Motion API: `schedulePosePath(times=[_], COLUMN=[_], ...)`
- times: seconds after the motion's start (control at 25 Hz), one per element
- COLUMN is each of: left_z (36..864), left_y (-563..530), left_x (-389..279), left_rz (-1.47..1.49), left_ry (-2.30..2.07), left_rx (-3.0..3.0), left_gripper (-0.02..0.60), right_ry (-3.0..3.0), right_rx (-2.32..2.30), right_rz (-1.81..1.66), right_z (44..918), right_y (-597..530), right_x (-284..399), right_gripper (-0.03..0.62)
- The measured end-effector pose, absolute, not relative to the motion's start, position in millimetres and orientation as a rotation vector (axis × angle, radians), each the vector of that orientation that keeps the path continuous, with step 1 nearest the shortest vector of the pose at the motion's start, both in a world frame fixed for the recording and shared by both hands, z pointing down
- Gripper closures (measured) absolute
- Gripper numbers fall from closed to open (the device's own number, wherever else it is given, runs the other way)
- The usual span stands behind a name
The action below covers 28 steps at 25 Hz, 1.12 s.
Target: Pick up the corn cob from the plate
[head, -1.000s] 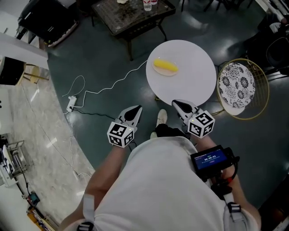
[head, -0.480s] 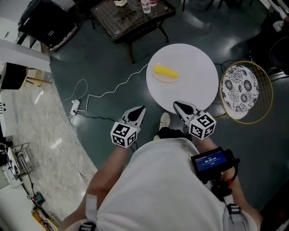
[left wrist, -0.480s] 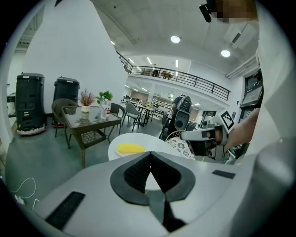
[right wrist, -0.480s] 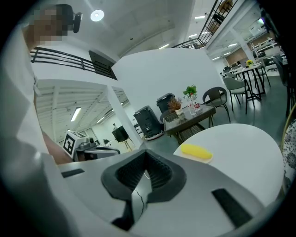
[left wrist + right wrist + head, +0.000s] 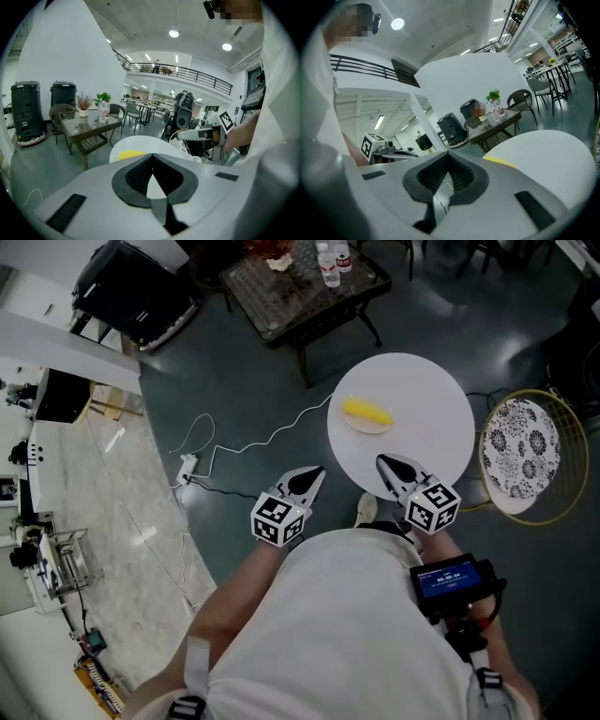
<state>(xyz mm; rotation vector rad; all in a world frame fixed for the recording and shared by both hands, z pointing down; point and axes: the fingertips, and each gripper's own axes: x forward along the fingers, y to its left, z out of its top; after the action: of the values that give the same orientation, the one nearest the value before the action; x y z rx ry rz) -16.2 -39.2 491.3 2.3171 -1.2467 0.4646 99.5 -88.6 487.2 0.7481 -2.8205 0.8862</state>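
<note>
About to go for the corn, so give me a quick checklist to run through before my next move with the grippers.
1. Corn cob lying on its plate on the round white table: ok.
2. Right hand-held gripper empty: ok.
3. Its jaws apart for the grasp: not ok, shut.
4. Bare tabletop between it and the cob: ok.
5. Right hand-held gripper at the cob: not ok, only over the table's near edge.
6. Left hand-held gripper out of the way: ok, shut, empty, off the table.
</note>
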Motion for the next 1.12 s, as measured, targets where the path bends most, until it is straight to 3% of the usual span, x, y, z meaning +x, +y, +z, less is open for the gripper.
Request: schedulePosePath(times=[0.68, 1.12], left_z=[498.0, 518.1], left_y=[-67.8, -80.0], left_x=[-3.7, -31.2], left_rz=[0.531, 0.463], left_ry=[-1.193, -1.13], left_rx=[2.338, 2.31], left_gripper=[0.574, 0.574], right_ry=[-2.769, -2.559], right_rx=[0.782, 0.805], right_rz=[0.893, 0.794], right_z=[510.1, 544.1], right_y=[-110.2, -126.4], right_x=[112.5, 95.2], right_gripper=[0.586, 0.585])
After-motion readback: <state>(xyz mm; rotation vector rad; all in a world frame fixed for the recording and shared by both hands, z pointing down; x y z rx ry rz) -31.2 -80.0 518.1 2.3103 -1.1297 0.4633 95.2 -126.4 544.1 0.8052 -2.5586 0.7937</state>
